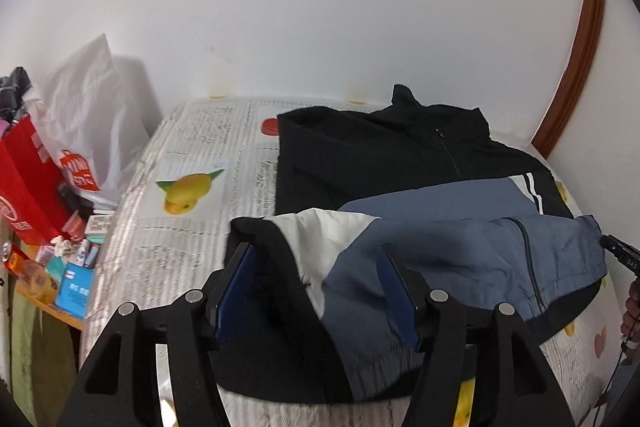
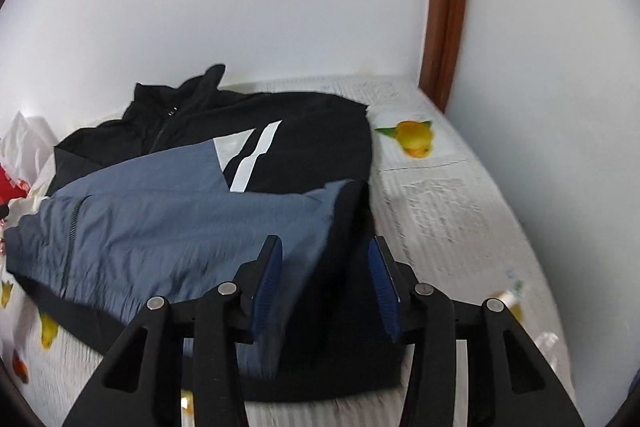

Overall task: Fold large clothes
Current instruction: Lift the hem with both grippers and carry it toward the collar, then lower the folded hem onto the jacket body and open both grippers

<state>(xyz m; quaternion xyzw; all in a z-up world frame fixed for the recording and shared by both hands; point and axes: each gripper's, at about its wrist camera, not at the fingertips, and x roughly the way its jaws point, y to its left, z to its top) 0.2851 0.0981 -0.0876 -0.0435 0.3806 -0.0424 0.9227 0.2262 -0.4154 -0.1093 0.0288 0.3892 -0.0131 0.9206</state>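
From the left wrist camera I look across a surface [image 1: 188, 155] covered with a newspaper-print cloth dotted with yellow fruit pictures, pushed into the corner of a room with plain white walls. A brown wooden frame [image 1: 576, 67] runs up the wall on the right. The jacket [image 1: 400, 155] lies spread on the cloth, black at the collar and zipper, with its blue and white lower part folded up toward me. My left tool [image 1: 316, 259] has its blue-padded jaws spread apart over the near black and white edge of the jacket, gripping nothing that I can see. To the left sits a cluttered side shelf with a red bag [image 1: 28, 179], a white plastic bag [image 1: 92, 119] and small boxes (too jumbled to name).

From the right wrist camera the same jacket [image 2: 192, 219] fills the left half, its blue panel on top of the black body, with white stripes near the middle. My right tool [image 2: 324, 259] is likewise released, jaws wide over the jacket's near black corner. The bare printed cloth of the surface [image 2: 440, 211] stretches right to the wall, and the wooden frame [image 2: 448, 7] stands in the corner.
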